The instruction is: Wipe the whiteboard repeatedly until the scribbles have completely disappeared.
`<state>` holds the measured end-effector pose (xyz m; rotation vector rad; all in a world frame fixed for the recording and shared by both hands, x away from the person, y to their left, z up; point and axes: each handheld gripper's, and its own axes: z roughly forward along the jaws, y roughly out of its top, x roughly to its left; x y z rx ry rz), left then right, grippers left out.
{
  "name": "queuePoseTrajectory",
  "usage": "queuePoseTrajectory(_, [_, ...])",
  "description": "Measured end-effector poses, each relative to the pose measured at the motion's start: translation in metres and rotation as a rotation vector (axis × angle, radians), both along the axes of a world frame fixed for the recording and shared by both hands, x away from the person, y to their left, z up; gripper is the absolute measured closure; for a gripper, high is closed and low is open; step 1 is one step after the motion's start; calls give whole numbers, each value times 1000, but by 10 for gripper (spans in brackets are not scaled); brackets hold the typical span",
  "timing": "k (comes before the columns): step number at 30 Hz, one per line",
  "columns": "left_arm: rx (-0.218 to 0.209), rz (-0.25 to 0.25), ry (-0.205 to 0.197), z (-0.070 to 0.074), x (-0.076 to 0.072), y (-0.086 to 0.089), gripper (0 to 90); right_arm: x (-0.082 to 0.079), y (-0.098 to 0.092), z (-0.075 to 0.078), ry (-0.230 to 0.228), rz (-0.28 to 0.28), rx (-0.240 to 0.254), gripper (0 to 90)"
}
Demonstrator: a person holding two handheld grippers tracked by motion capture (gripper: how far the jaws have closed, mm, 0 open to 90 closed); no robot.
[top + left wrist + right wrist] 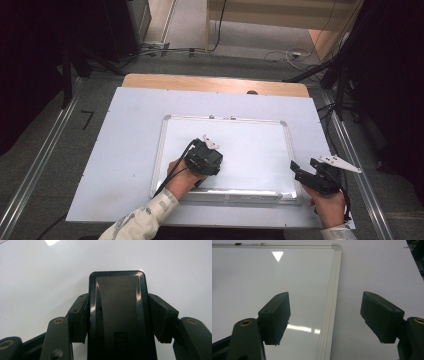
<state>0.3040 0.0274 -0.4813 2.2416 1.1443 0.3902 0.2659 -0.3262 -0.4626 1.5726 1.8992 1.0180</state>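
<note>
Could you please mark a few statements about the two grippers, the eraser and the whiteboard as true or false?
1. The left gripper is shut on a black eraser. True.
2. The right gripper holds a marker. False: its jaws stand open with nothing between them.
3. The whiteboard lies flat on the table. True.
4. The right gripper is over the middle of the whiteboard. False: it is at the board's right edge.
5. The whiteboard is covered in writing. False: what shows of it looks blank.
</note>
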Motion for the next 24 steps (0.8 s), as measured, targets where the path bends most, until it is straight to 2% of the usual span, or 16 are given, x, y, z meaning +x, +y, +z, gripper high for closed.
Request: queuePoseTrajectory(24, [-16,52,4,-1,1,32,403,0,0,0,0,1,0,227])
